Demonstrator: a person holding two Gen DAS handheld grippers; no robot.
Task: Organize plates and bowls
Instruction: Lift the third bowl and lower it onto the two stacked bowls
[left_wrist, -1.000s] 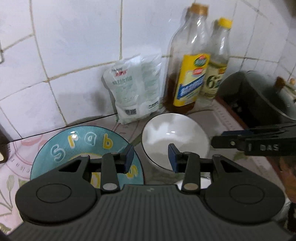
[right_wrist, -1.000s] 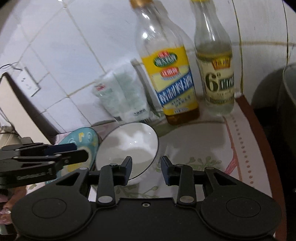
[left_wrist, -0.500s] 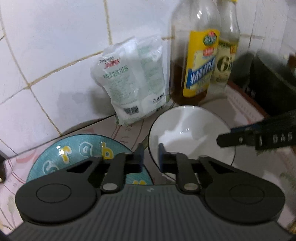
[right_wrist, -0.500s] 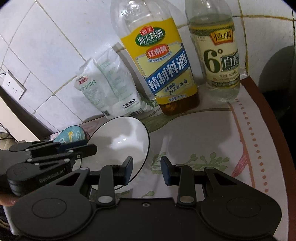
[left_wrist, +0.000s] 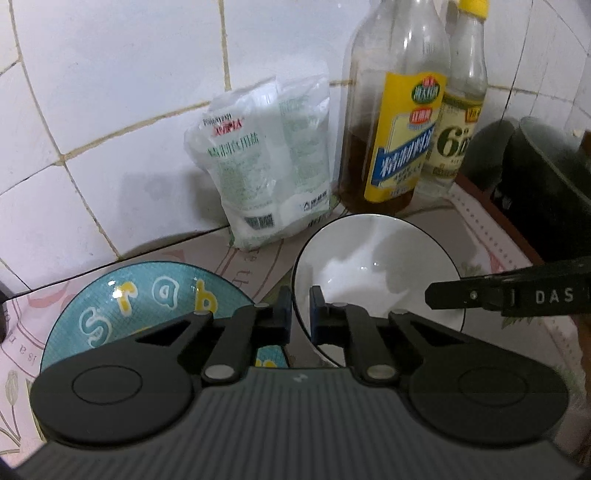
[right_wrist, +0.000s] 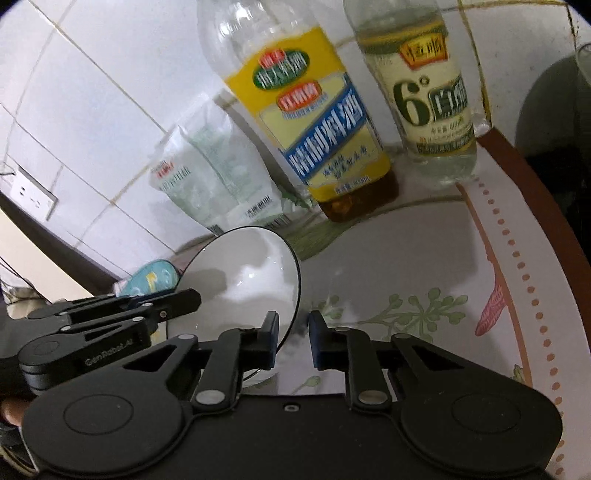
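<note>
- Left wrist view: the left gripper (left_wrist: 301, 314) has its blue pads drawn in narrowly on the near-left rim of the white bowl (left_wrist: 376, 273), one pad outside the rim and one inside, clamping it.
- The right gripper (left_wrist: 443, 297) comes in from the right edge of this view as a flat black bar over the bowl's right rim.
- Right wrist view: the right gripper (right_wrist: 293, 332) has the bowl's (right_wrist: 243, 280) dark-edged right rim between its pads; the left pad sits against the rim, while a slim gap shows beside the right pad, so the jaws are narrow and clamped on the rim as far as can be told.
- The left gripper (right_wrist: 184, 299) shows here from the side, at the bowl's far rim.
- The bowl sits on the flower-patterned counter cover (right_wrist: 424, 266), tipped so its inside faces this camera.
- Just left of the bowl lies a teal plate (left_wrist: 147, 299) with white and yellow letters; whether they touch cannot be told.
- Behind the bowl, against the white tiled wall (left_wrist: 110, 110), stand a white salt bag (left_wrist: 266, 177), a yellow-labelled bottle (left_wrist: 402, 147) with brown liquid at its base, and a clear vinegar bottle (left_wrist: 458, 125).
- A dark pot (left_wrist: 546, 192) stands at the far right.
</note>
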